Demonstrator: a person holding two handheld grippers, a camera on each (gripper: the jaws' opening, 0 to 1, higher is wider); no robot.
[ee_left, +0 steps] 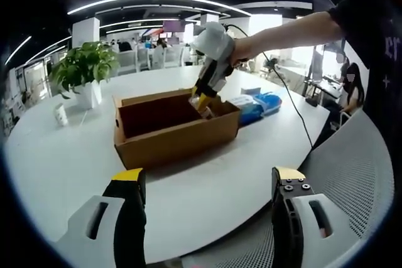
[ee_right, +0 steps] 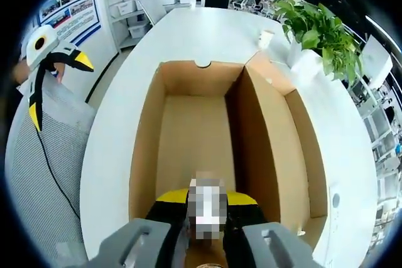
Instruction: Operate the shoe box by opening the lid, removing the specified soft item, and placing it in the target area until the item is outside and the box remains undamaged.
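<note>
An open brown cardboard shoe box (ee_left: 164, 131) lies on the round white table (ee_left: 69, 167). A person's hand holds my right gripper (ee_left: 202, 103) tip-down inside the box's right end. In the right gripper view its jaws (ee_right: 207, 208) are shut on a small pale soft item (ee_right: 207, 187) low over the bare box floor (ee_right: 195, 136). The lid (ee_right: 276, 136) is folded out to the right. My left gripper (ee_left: 208, 177) stands open at the near table edge, well short of the box, with nothing between its fingers. It also appears far left (ee_right: 56, 89) over the chair.
Blue and white packets (ee_left: 256, 105) lie just right of the box. A potted plant (ee_left: 88, 70) and a small white cup (ee_left: 61, 114) stand to the left. A grey mesh chair (ee_left: 352, 174) sits against the table's near right edge. A black cable (ee_left: 295, 108) crosses the table.
</note>
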